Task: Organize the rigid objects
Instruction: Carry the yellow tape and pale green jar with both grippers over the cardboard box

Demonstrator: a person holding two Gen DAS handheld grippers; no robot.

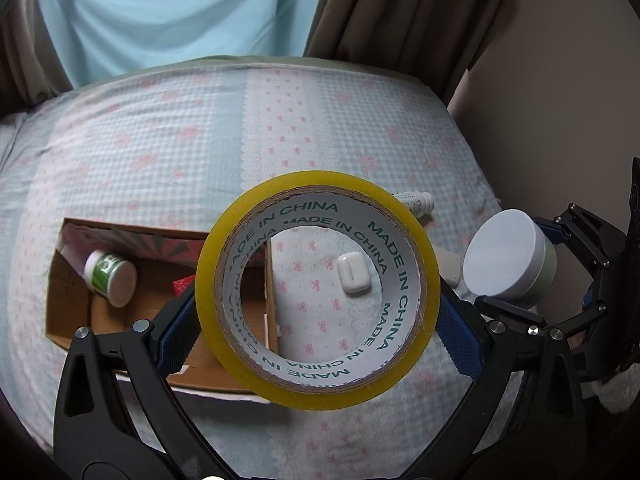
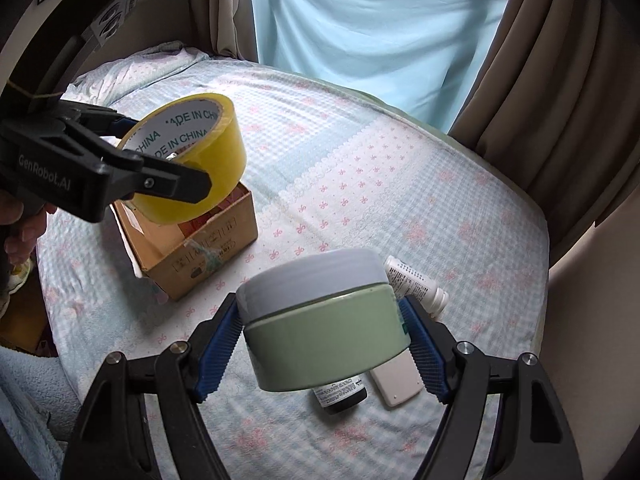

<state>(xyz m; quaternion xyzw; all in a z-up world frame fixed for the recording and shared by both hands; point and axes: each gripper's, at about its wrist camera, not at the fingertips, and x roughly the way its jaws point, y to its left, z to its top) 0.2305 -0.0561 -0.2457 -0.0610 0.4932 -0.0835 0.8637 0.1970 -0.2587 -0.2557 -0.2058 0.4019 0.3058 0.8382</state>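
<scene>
left gripper (image 1: 318, 330): jaws spread wide, blue pads clamped on opposite sides of the yellow tape roll (image 1: 318, 290). Roll is held clear of the bed, its open core facing the left wrist camera. From the right wrist view it hangs over the cardboard box, not touching it.
right gripper (image 2: 326, 344): jaws about half open, blue pads pressing both sides of the green jar (image 2: 326, 332) with a white lid. Jar is tilted, lid end pointing away, lifted off the bed.
under the jar: a small dark bottle (image 2: 340, 394) with a white label and a flat white remote-like item (image 2: 394, 382) lie on the bedsheet (image 2: 400, 184), just beside each other.
white bottle (image 2: 416, 286): lies on its side on the sheet, just behind the right gripper's right pad.
earbud case (image 1: 353, 272): white, lying flat on the sheet, seen through the tape roll's core, near the box's right wall.
cardboard box (image 1: 68, 300): open-topped, on the bed left of the loose items. Inside: a white tub with a green label (image 1: 110, 278) lying on its side, plus something red, mostly hidden by the tape.
person: a hand (image 2: 20, 220) on the left gripper's handle.
background: light blue curtain (image 2: 372, 20) between brown drapes, behind the bed.
</scene>
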